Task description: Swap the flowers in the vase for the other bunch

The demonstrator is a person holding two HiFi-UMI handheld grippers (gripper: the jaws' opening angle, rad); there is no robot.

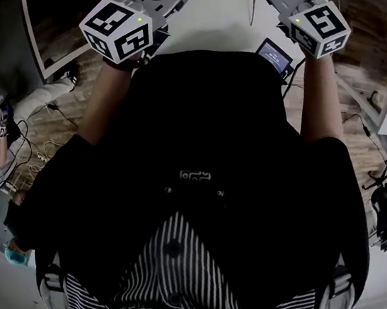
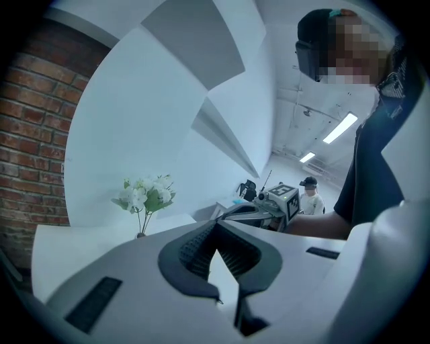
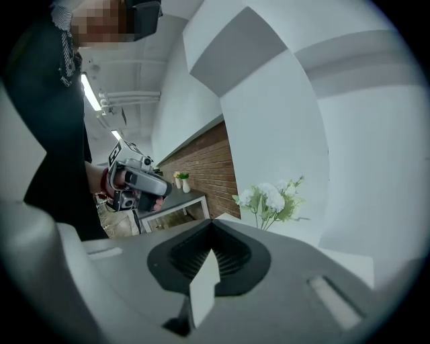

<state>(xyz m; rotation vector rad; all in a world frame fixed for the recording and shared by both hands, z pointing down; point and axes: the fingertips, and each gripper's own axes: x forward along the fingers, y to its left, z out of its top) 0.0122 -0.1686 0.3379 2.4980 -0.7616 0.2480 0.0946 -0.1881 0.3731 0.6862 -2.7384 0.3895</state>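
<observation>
Short of the white flowers (image 3: pixel 269 199), left gripper (image 2: pixel 218 259) and right gripper (image 3: pixel 211 259) hover pinched closed, empty, seemingly poised to reach them.

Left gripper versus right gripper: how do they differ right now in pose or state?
The left gripper has the white flowers left of its jaws; the right gripper has them to its right. In the head view the left gripper sits lower in the picture than the right gripper, whose front is cut off at the top edge. Both are shut and empty.
</observation>
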